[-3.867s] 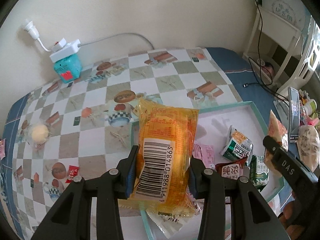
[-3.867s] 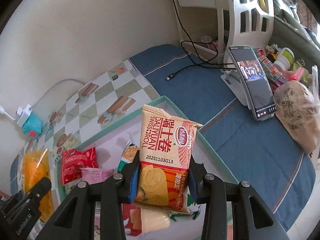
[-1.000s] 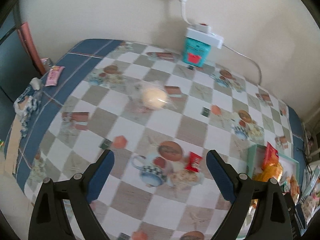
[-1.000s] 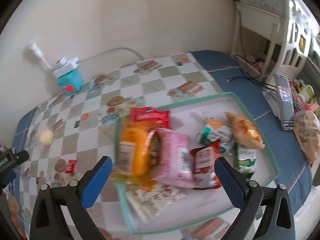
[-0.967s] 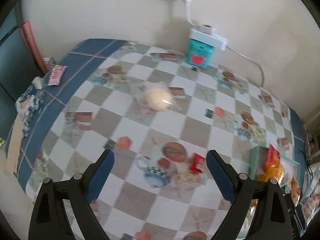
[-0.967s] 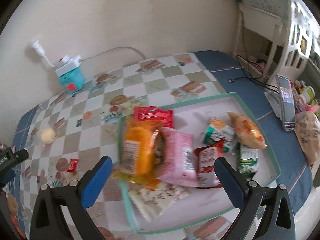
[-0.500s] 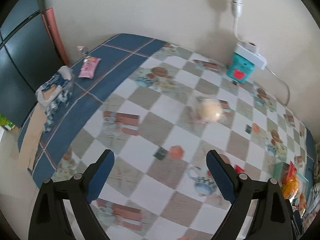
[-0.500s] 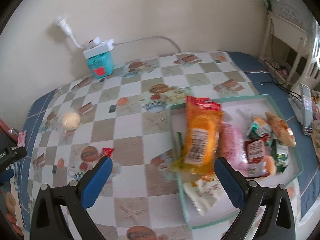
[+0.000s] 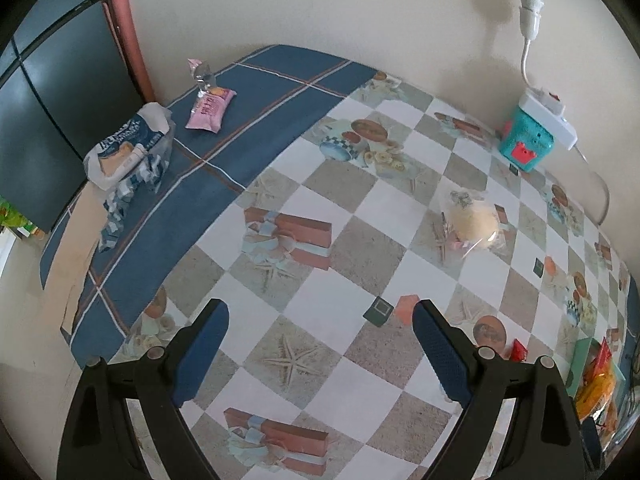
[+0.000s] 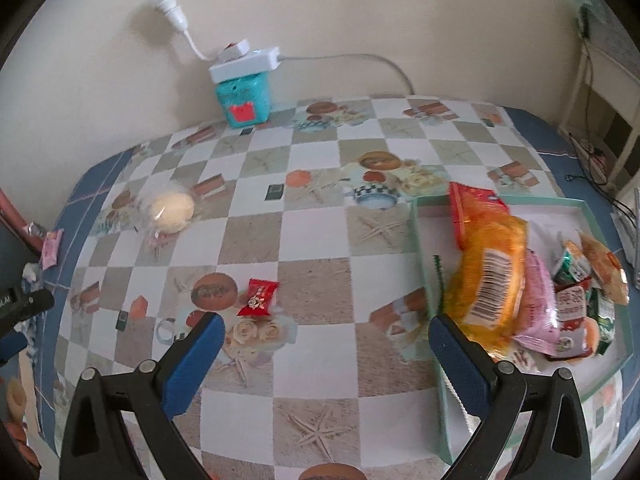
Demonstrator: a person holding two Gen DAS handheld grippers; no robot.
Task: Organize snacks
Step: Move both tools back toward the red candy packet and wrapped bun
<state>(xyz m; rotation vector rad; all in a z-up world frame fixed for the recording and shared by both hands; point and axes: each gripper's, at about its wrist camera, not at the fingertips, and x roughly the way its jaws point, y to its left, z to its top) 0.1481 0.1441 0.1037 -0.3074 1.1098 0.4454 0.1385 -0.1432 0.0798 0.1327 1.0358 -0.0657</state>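
My left gripper [image 9: 320, 316] hangs open and empty over the checked tablecloth. Ahead of it to the right lies a round bun in clear wrap [image 9: 474, 226], and a pink packet [image 9: 210, 110] rests far left on the blue cloth. My right gripper [image 10: 324, 328] is open and empty too. A small red candy [image 10: 258, 292] lies just beyond its left finger, and the wrapped bun [image 10: 172, 208] sits farther left. The green tray [image 10: 424, 248] at the right holds an orange packet [image 10: 492, 276], a pink packet [image 10: 540, 308] and several smaller snacks.
A teal box with a white power strip [image 10: 244, 80] stands against the wall. An opened blue-and-white tissue pack [image 9: 128, 148] lies at the table's left edge. A dark door [image 9: 44, 112] is beyond that edge. A white shelf [image 10: 604, 92] stands far right.
Both grippers have let go of their packets, which now lie in the tray. Both views have swung left across the table, bringing the pink packet, tissue pack and red candy closer.
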